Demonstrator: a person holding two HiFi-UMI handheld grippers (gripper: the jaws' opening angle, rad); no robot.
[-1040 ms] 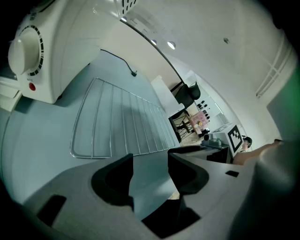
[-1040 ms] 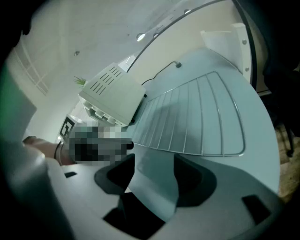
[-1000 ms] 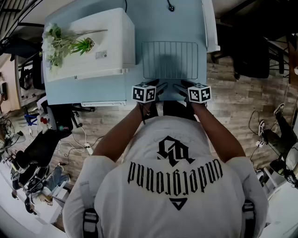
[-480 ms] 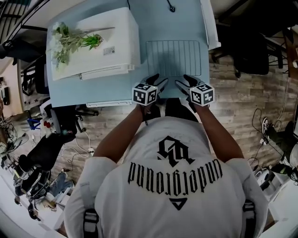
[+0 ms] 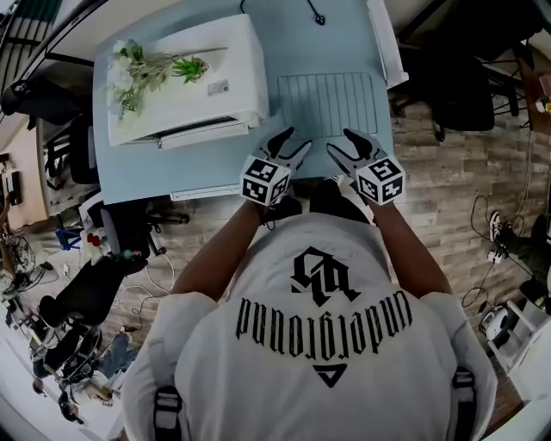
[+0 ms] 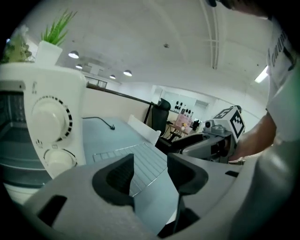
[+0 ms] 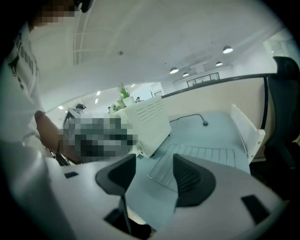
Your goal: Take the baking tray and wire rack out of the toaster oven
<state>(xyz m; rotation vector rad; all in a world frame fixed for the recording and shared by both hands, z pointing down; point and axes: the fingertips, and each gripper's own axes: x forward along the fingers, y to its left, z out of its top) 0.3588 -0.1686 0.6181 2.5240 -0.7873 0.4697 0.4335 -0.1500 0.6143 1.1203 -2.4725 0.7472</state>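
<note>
In the head view, the wire rack (image 5: 329,102) lies flat on the pale blue table (image 5: 310,47) in the upper middle of the frame, just right of the white toaster oven (image 5: 194,82), which carries a potted plant (image 5: 142,67) on its top at the upper left. A black cable (image 5: 315,12) ends on the table above the rack, and a white panel (image 5: 384,43) stands along the table's right edge. The left gripper (image 5: 297,140) and right gripper (image 5: 343,142) hover side by side below the rack's near edge, apart from it, both with their claws spread. In the left gripper view, the claw is wide apart and grips nothing; the rack shows on the table beyond the gap, in the lower middle of the frame. The oven fills the left side with its two round knobs (image 6: 49,117), and the other gripper reaches in from the right. In the right gripper view, the claw has just been closing a little yet is clearly parted, with nothing between the pads. The rack lies beyond it at centre right, the oven stands at centre left, and the cable and panel sit further right. I cannot make out the baking tray in any view.
</note>
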